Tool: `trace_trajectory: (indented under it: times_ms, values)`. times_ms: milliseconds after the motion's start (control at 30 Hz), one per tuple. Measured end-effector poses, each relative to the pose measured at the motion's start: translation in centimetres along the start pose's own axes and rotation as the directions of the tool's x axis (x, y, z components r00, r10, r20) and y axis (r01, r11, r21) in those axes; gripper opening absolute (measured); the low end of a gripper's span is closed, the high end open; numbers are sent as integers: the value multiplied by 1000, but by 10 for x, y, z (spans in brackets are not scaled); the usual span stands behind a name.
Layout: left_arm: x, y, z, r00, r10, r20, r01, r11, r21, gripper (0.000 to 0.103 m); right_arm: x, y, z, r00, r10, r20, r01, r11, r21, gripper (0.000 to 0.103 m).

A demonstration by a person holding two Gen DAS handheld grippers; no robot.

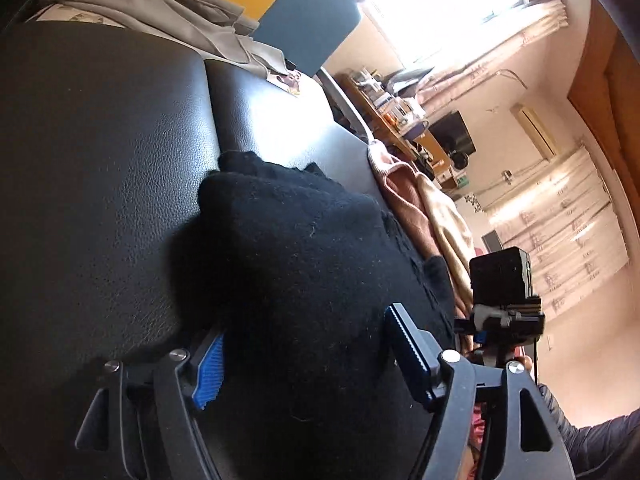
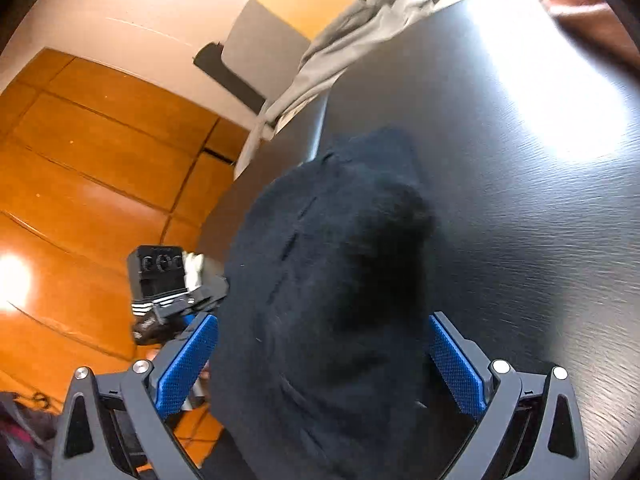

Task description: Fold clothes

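The black knitted garment (image 1: 304, 264) is seen bunched into a rounded heap on the black leather-textured surface (image 1: 100, 168), which is divided by a seam running away from the camera. In the left wrist view the heap lies between the blue pads of the left gripper (image 1: 308, 356); its jaws are spread apart, and the near pad (image 1: 208, 372) is seen right at the cloth's edge, though whether it touches cannot be told. The other pad (image 1: 412, 356) is raised above the knit. No clamping of the cloth is shown.

In the right wrist view the same garment (image 2: 328, 272) fills the middle, and the right gripper (image 2: 324, 364) is seen with its jaws set wide, the blue pads (image 2: 188, 364) standing on either side of the heap without pressing into it. The surface (image 2: 520, 220) is blurred there and lit by a bright patch of glare.

A crumpled grey garment (image 1: 168, 12) is laid at the far end of the surface, well apart from the black one. A brown and tan blanket (image 1: 424, 208) is draped just beside the black garment along the surface's edge. Wooden flooring (image 2: 80, 168) is visible below the surface in the right wrist view. A dark sleeve (image 1: 600, 440) is caught at the lower corner of the left wrist view.
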State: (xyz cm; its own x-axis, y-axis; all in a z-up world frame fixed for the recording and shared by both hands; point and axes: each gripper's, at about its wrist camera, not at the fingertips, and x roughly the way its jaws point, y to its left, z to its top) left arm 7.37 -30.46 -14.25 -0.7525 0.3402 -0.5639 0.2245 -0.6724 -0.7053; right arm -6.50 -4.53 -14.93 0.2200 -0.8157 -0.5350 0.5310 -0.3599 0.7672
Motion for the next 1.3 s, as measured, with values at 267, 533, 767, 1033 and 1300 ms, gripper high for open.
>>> trace_trajectory:
  times_ms: [267, 533, 767, 1033, 1300]
  values:
    - [2, -1, -9, 999, 31, 35, -29, 999, -46, 40, 12, 5, 3, 998, -12, -67, 14, 999, 34, 78]
    - [-62, -3, -50, 989, 23, 146, -14, 998, -67, 34, 22, 24, -19, 996, -34, -81, 33, 999, -18, 37]
    - [-192, 16, -90, 930, 156, 332, -129, 986, -104, 34, 91, 83, -44, 968, 120, -218, -142, 986, -89, 37]
    - [-394, 46, -106, 713, 351, 607, -298, 935, -191, 34, 226, 249, -41, 867, 261, -424, -395, 880, -266, 36]
    - [-526, 124, -82, 555, 502, 663, -352, 864, -360, 35, 343, 441, -26, 781, 307, -545, -567, 715, -409, 37]
